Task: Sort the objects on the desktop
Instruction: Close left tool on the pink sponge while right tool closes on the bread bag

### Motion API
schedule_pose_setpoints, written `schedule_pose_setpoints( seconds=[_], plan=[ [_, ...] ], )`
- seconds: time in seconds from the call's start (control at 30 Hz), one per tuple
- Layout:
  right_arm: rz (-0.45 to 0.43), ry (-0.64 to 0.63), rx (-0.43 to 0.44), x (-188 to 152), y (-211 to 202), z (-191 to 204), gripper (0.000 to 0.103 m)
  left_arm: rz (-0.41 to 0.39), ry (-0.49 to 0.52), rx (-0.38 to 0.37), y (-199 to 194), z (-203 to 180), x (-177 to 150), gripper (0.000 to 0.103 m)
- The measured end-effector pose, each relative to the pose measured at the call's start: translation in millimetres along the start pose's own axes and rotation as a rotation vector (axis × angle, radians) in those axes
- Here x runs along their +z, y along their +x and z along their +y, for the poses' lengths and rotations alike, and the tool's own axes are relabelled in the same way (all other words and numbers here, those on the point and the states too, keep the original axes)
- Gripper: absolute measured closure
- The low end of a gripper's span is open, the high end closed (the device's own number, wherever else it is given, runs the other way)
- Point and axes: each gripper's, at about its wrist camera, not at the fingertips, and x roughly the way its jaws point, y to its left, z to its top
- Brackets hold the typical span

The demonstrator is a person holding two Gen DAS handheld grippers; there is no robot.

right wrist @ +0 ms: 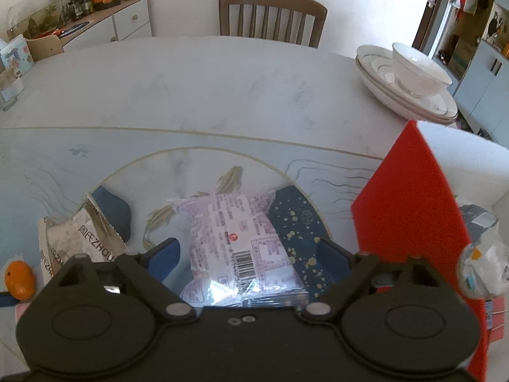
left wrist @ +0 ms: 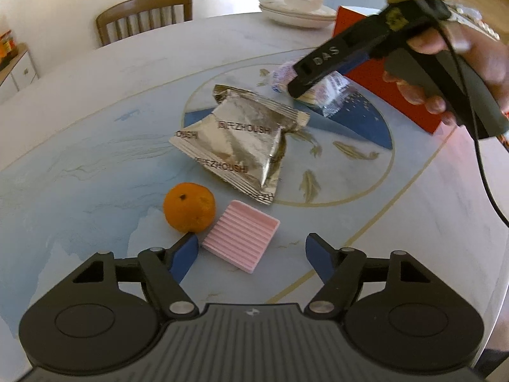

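My left gripper (left wrist: 251, 248) is open just above the table, with a pink ribbed tray (left wrist: 240, 235) between its fingers and an orange mandarin (left wrist: 189, 207) by the left finger. A silver foil snack bag (left wrist: 235, 140) lies beyond them. My right gripper (right wrist: 248, 254) is open around a pink-and-white snack packet (right wrist: 237, 238) that lies on the table between its blue fingers (right wrist: 165, 254). In the left wrist view the right gripper (left wrist: 302, 90) hangs over that packet (left wrist: 331, 90). The foil bag (right wrist: 76, 238) and mandarin (right wrist: 19, 280) show at the right view's left edge.
A red box (right wrist: 410, 210) stands right of the packet, also seen in the left view (left wrist: 381, 86). Stacked white plates with a bowl (right wrist: 410, 86) sit at the far right of the table. A wooden chair (right wrist: 270, 16) stands behind the round patterned table (right wrist: 191, 89).
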Motion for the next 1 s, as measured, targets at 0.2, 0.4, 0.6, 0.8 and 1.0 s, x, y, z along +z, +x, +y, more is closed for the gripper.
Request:
schedule_pose_setpoints(
  seconds=[0.2,0.4,0.6,0.8,1.0],
  plan=[
    [0.029,-0.001,0.017,-3.4,6.2,-0.6,0.033,-0.011,0.034,0.007,0.0,-4.6,0.1,0.047],
    [0.03,-0.003,0.03,-6.5,2.8,-0.6,0.043,-0.025,0.042,0.01,1.7,-8.8,2.9,0.055],
    [0.036,0.008,0.032,-17.0,-8.8,-3.1,0.048,-0.035,0.045,0.01,1.7,-8.8,2.6,0.057],
    [0.056,0.003,0.059,-32.9,-24.4,-6.1,0.049,-0.037,0.046,0.012,3.4,-13.0,4.8,0.058],
    [0.069,0.021,0.081,-47.0,-40.0,-11.5,0.049,-0.036,0.033,0.015,3.4,-14.0,5.5,0.058]
  ],
)
